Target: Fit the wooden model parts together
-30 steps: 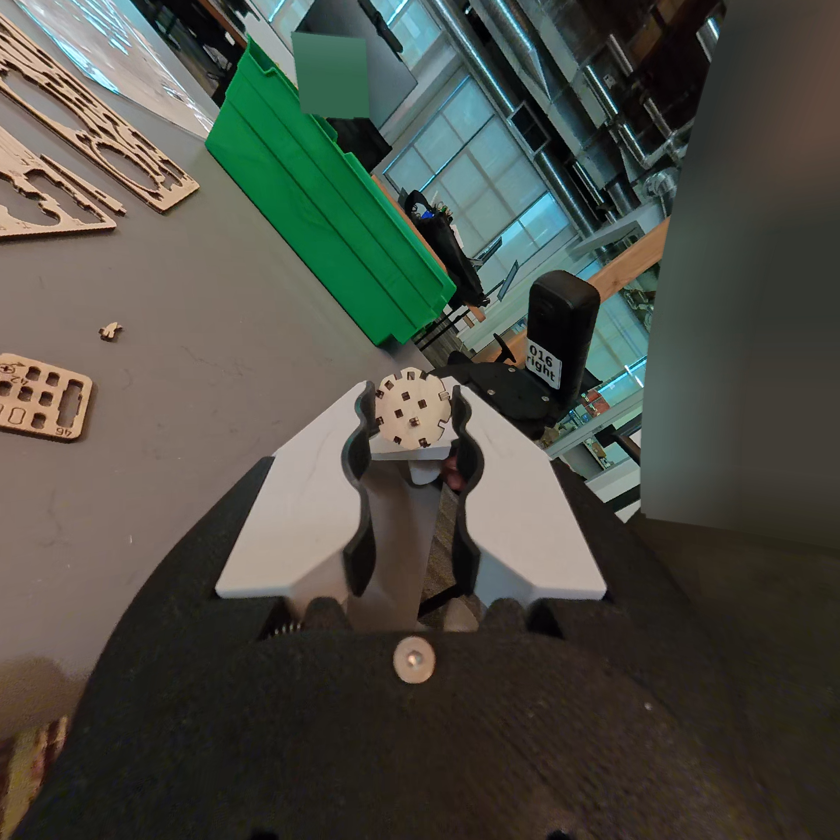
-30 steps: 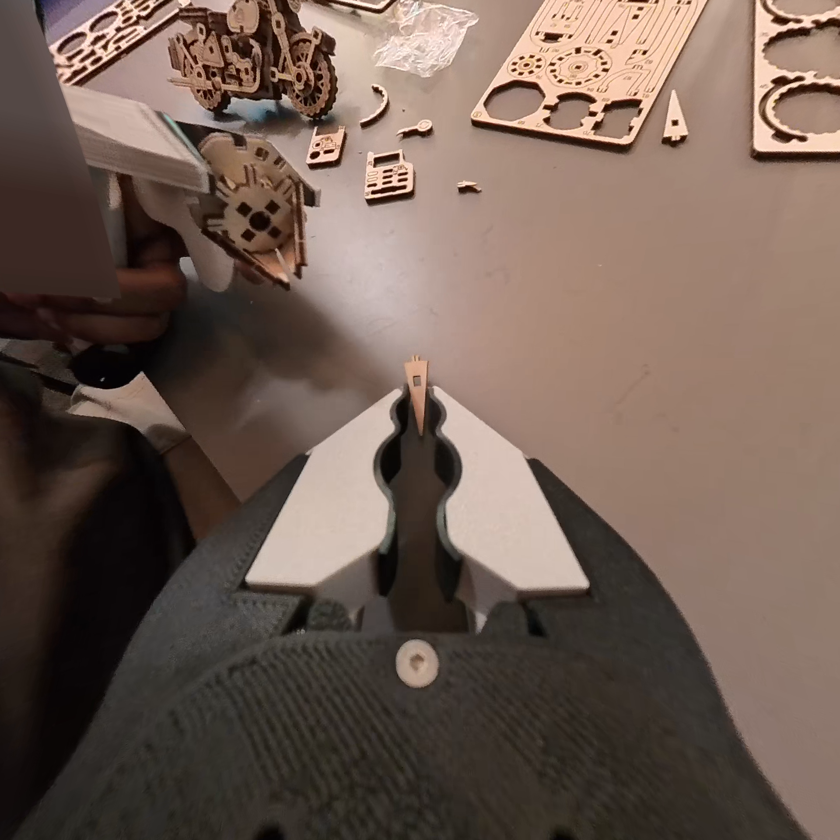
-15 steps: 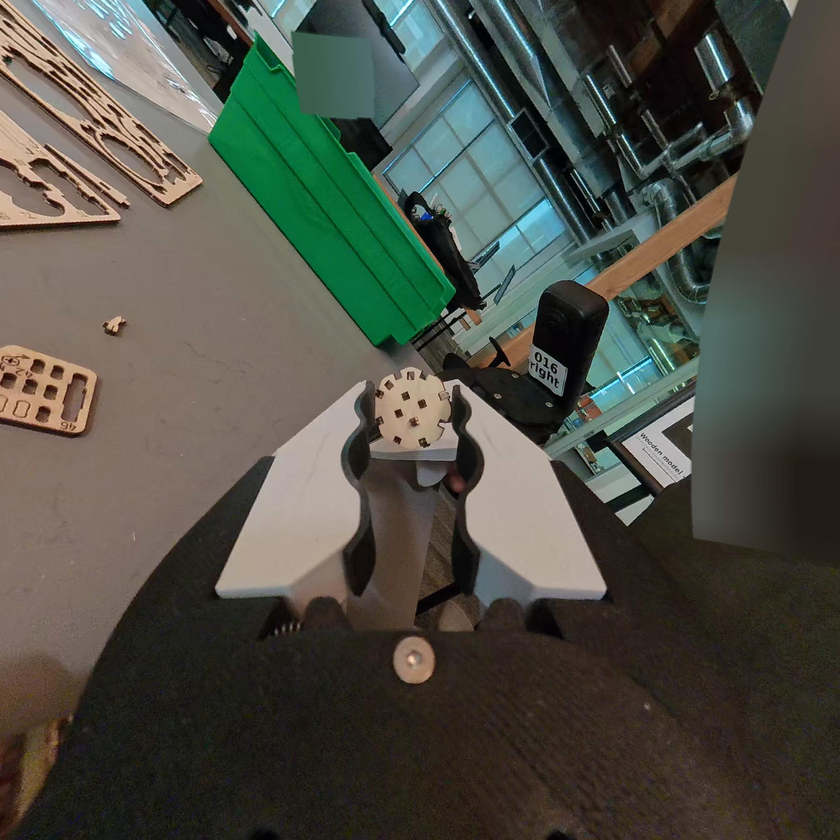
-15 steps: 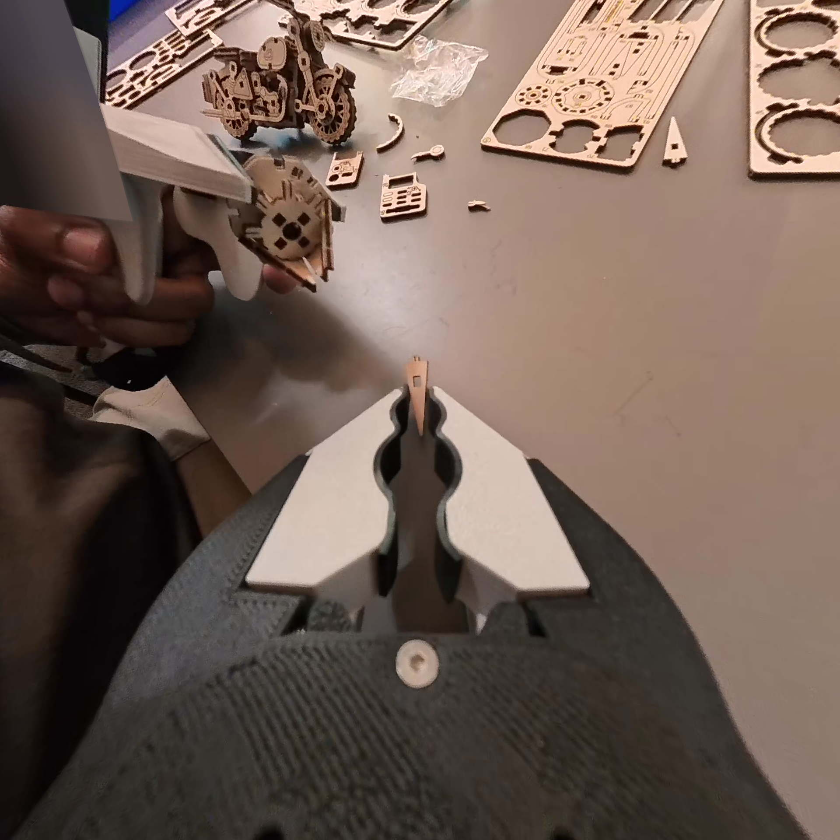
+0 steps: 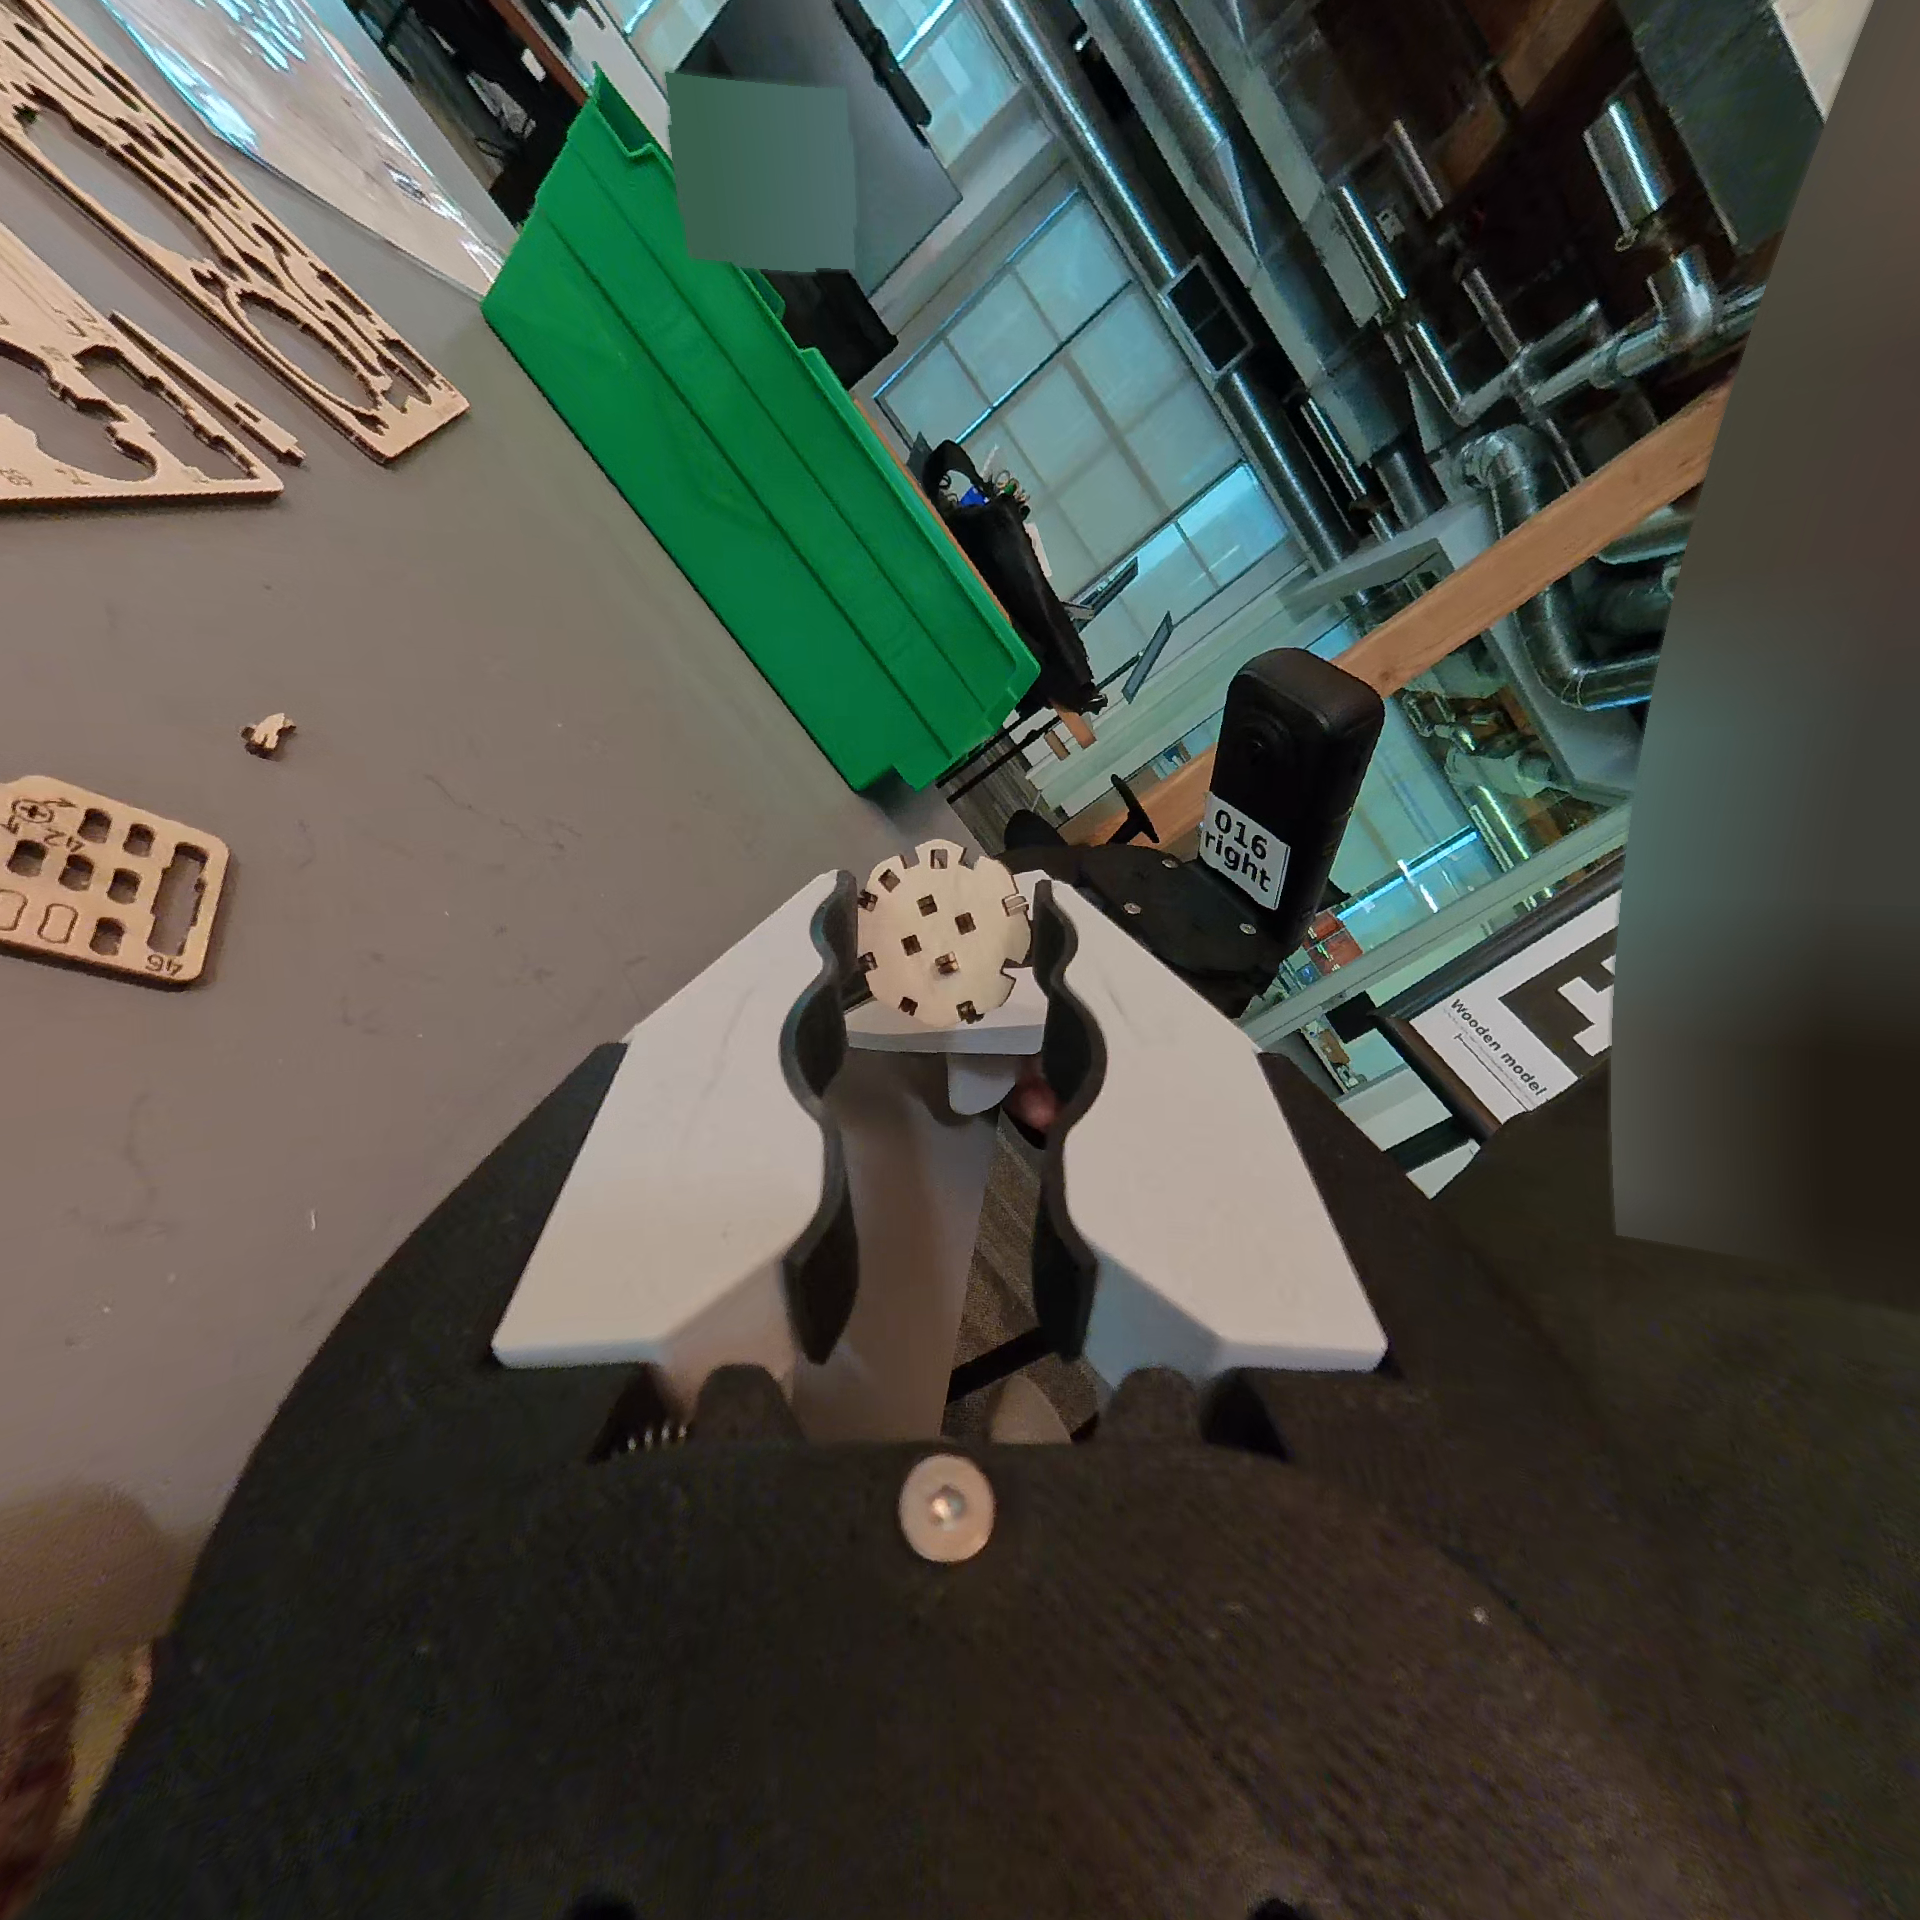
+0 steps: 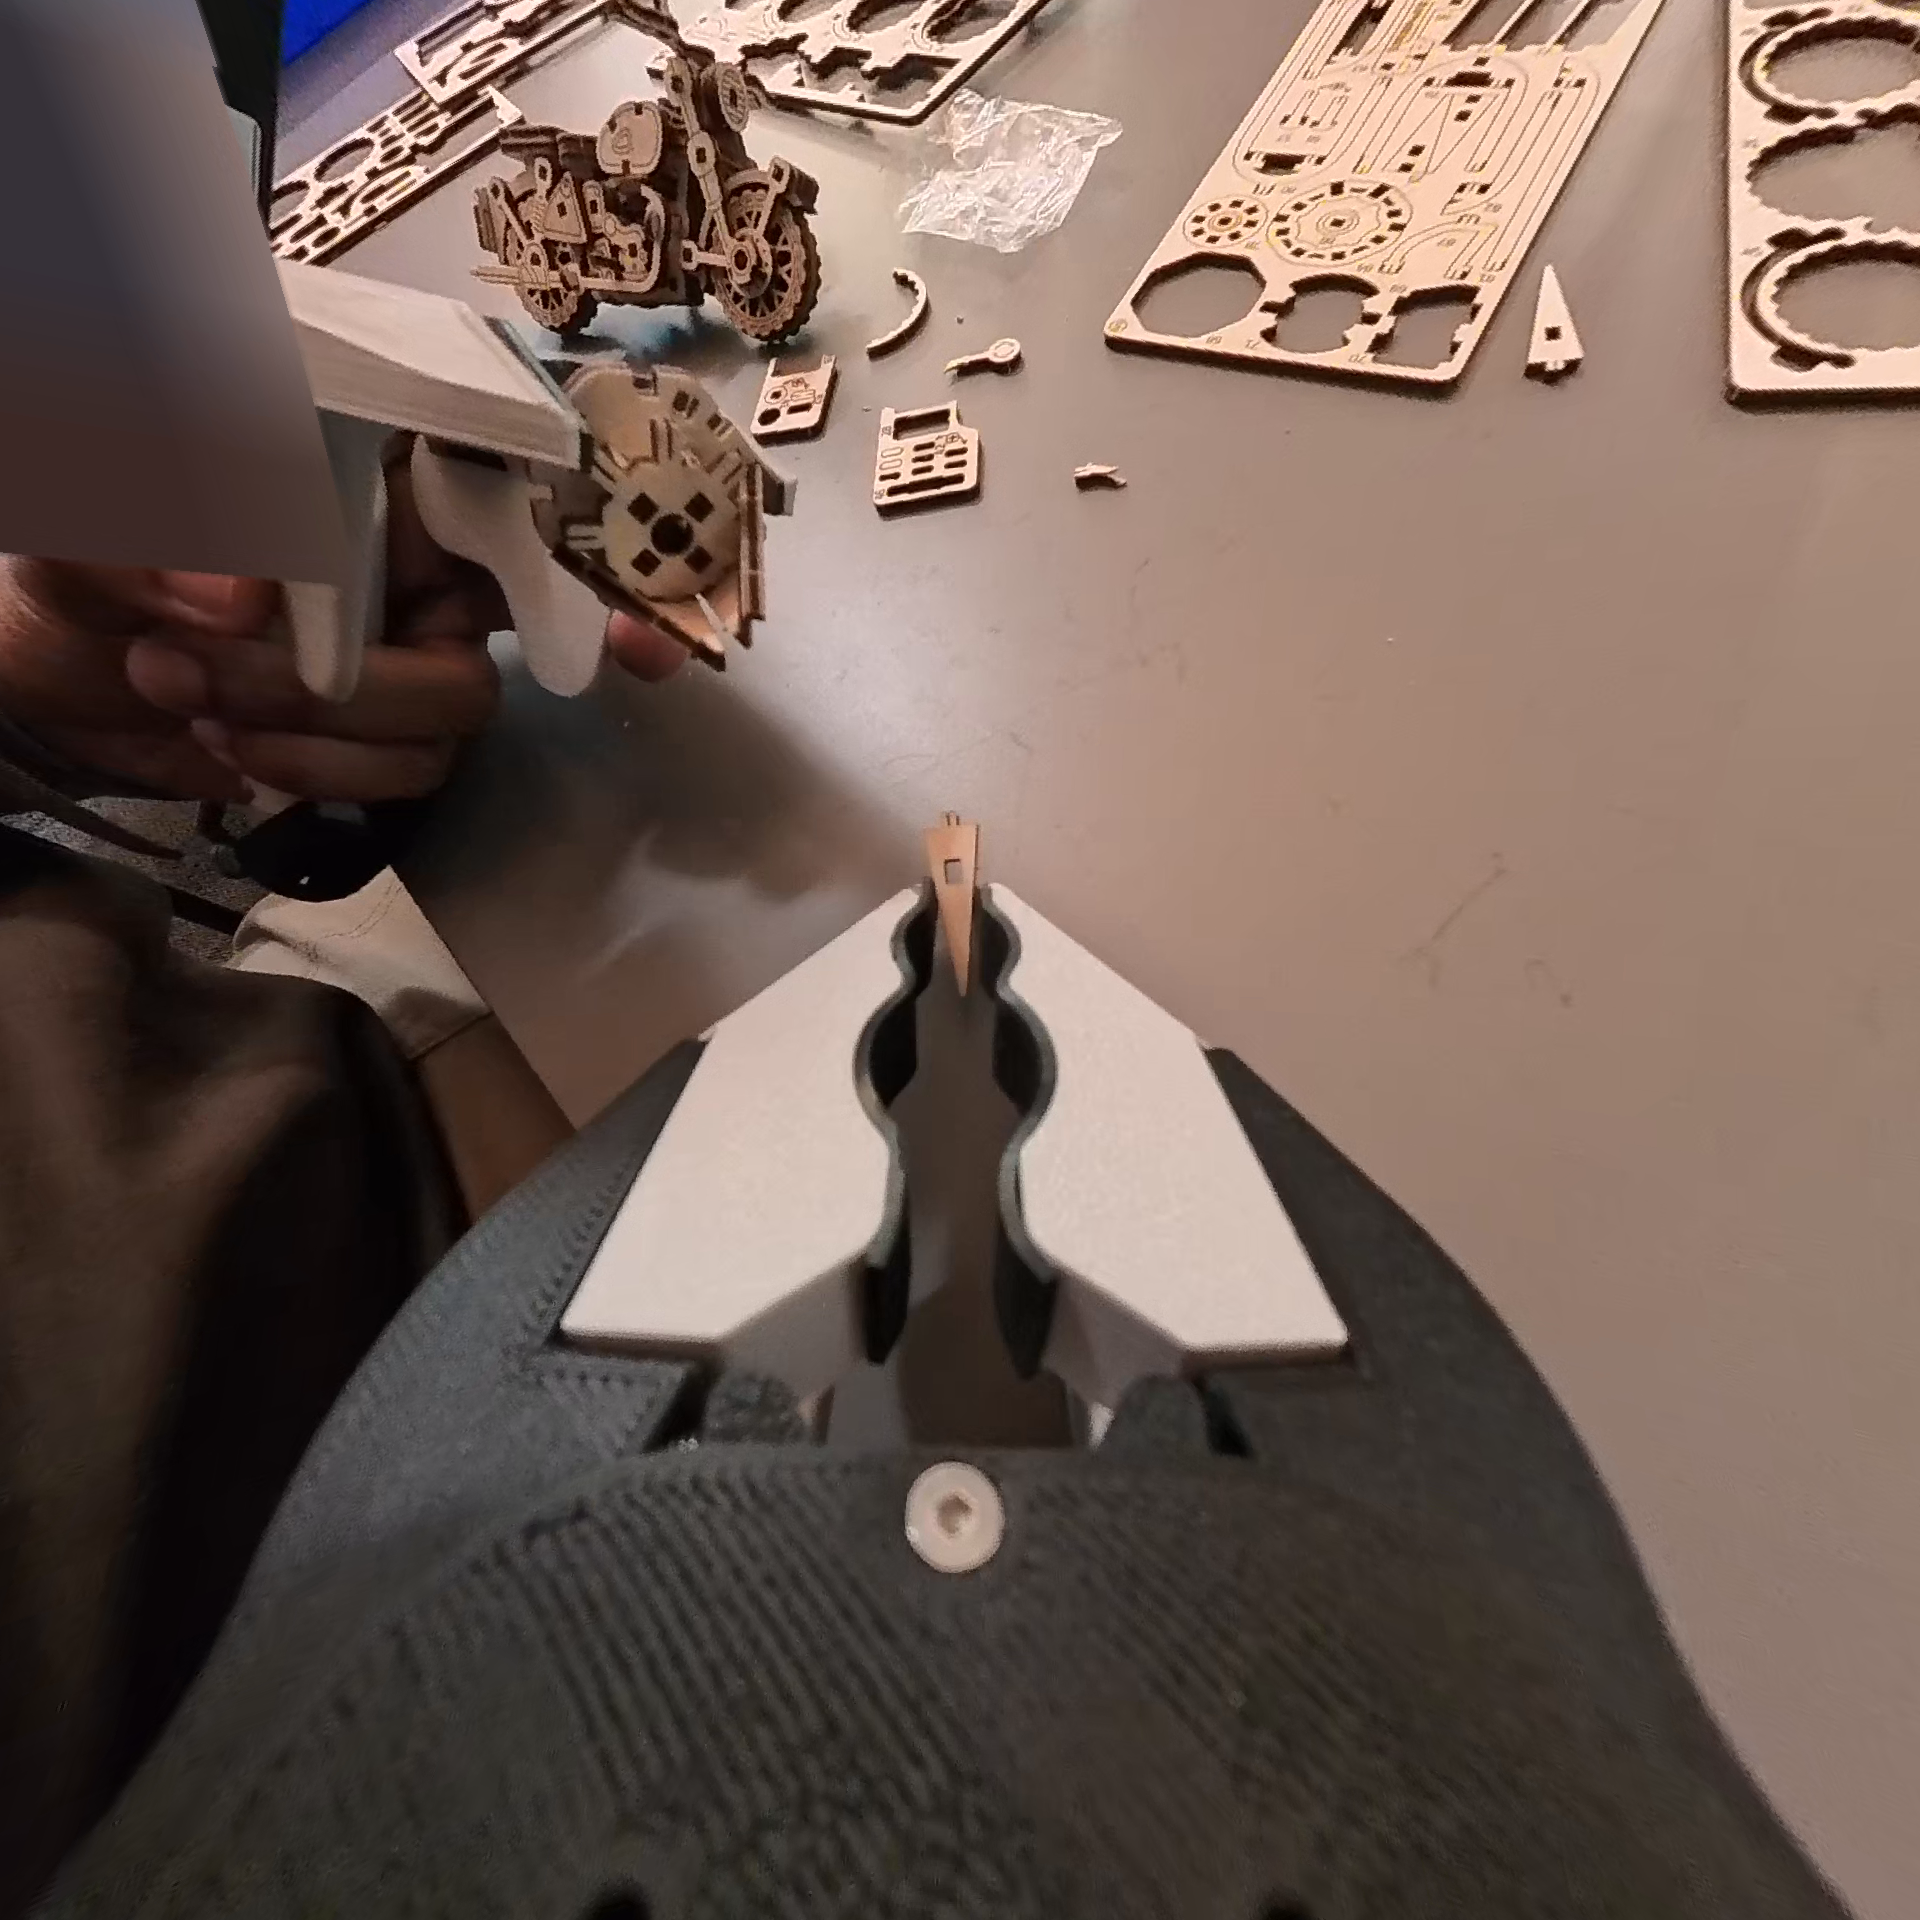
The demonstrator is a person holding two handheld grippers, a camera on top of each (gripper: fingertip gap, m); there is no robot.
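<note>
My left gripper (image 5: 938, 914) is shut on a round wooden wheel assembly (image 5: 938, 943), a slotted pale disc held above the grey table. The same wheel assembly (image 6: 665, 525) shows in the right wrist view, gripped by the left gripper (image 6: 582, 488) at the upper left, with a hand under it. My right gripper (image 6: 954, 902) is shut on a thin pointed wooden wedge piece (image 6: 956, 883), held edge-on with its wide end forward. It sits lower and to the right of the wheel, apart from it. The right gripper's black body (image 5: 1226, 914) shows beyond the wheel.
A finished wooden motorcycle model (image 6: 644, 218) stands at the back. Punched-out wooden sheets (image 6: 1382, 208), small loose pieces (image 6: 925, 457), another wedge (image 6: 1553, 338) and crumpled plastic wrap (image 6: 1003, 166) lie on the table. A green bin (image 5: 748, 457) stands at the table's edge. Across from one pair of fingers to the other is roughly 8 cm. The finished wooden motorcycle model (image 6: 644, 218) lies around 20 cm away from my left fingertips.
The left gripper with the wheel assembly has moved right and closer in the right wrist view. The right gripper still holds the wedge the same way.
</note>
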